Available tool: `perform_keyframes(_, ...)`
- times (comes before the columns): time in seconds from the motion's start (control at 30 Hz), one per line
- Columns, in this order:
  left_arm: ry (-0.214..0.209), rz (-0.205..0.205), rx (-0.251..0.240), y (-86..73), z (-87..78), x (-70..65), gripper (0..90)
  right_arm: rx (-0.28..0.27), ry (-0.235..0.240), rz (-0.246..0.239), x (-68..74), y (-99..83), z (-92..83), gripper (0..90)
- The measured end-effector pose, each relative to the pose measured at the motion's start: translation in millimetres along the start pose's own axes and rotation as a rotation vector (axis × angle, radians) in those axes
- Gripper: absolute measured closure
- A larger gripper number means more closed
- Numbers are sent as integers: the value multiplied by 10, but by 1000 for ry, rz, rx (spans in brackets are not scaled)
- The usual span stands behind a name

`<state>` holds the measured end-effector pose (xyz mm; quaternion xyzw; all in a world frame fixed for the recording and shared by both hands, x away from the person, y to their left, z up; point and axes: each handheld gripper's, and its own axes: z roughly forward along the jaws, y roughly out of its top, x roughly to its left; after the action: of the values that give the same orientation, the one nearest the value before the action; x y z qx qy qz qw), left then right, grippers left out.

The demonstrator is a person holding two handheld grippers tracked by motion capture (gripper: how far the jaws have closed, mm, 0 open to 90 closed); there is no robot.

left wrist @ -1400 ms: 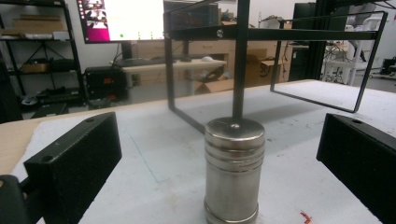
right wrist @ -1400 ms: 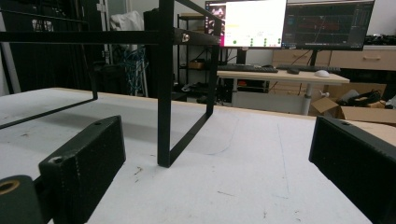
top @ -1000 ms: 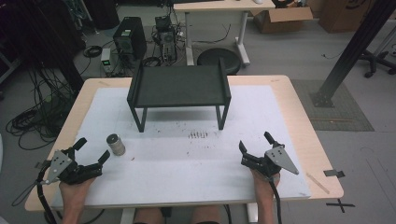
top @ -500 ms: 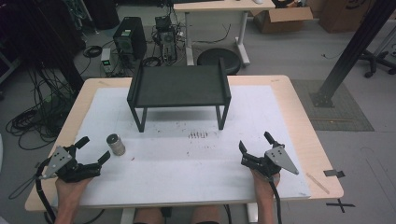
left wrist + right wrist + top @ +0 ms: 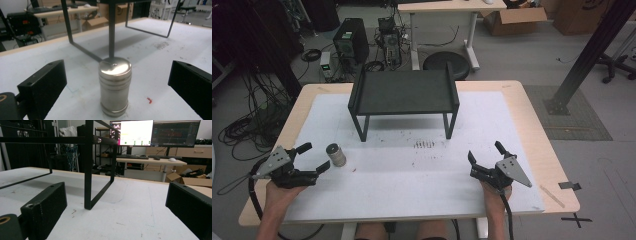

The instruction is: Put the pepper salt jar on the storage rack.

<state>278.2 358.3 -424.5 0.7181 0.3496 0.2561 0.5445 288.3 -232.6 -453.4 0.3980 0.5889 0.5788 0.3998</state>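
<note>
A small shiny metal canister (image 5: 335, 154) stands upright on the white mat at the left. My left gripper (image 5: 312, 158) is open just to its left, pointing at it. In the left gripper view the canister (image 5: 115, 86) stands a short way ahead, between the lines of the two spread jaws and untouched. A black metal shelf stand (image 5: 403, 93) stands at the middle back. My right gripper (image 5: 484, 151) rests open at the front right with nothing between its jaws; in the right gripper view the stand's leg (image 5: 88, 172) rises ahead of it.
The white mat (image 5: 422, 172) covers most of the wooden table (image 5: 532, 124). A patch of dark marks (image 5: 424, 144) lies in front of the stand. Beyond the far edge are computer cases, cables and another desk on the floor.
My left gripper has slid right and slightly forward, closer to the canister, jaws still spread. The right gripper and the canister have not moved.
</note>
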Motion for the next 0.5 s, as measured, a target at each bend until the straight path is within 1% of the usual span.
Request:
perform_keyframes(0.03,0,0,0,0,0,0,35,0,0,0,0,0,0,32)
perform_keyframes(0.07,-10,1,26,4,23,4,39,0,1,0,0,0,0,32)
perform_keyframes(0.1,-10,1,26,4,23,4,42,0,1,-1,0,0,0,32)
perform_keyframes(0.13,-19,-1,46,5,50,6,45,0,1,-1,0,0,0,32)
perform_keyframes(0.2,-27,-7,56,3,66,9,47,0,1,-1,0,0,0,32)
perform_keyframes(0.23,-31,-8,73,0,95,12,49,0,1,-1,0,0,-1,32)
perform_keyframes(0.37,-33,-17,112,-8,152,25,56,-1,1,-1,0,0,-1,31)
perform_keyframes(0.4,-33,-17,112,-8,152,25,59,0,1,-1,0,0,-1,31)
perform_keyframes(0.43,-30,-18,126,-9,182,25,62,0,1,0,0,0,-1,31)
perform_keyframes(0.5,-31,-19,134,-6,197,25,71,0,1,0,0,0,-1,31)
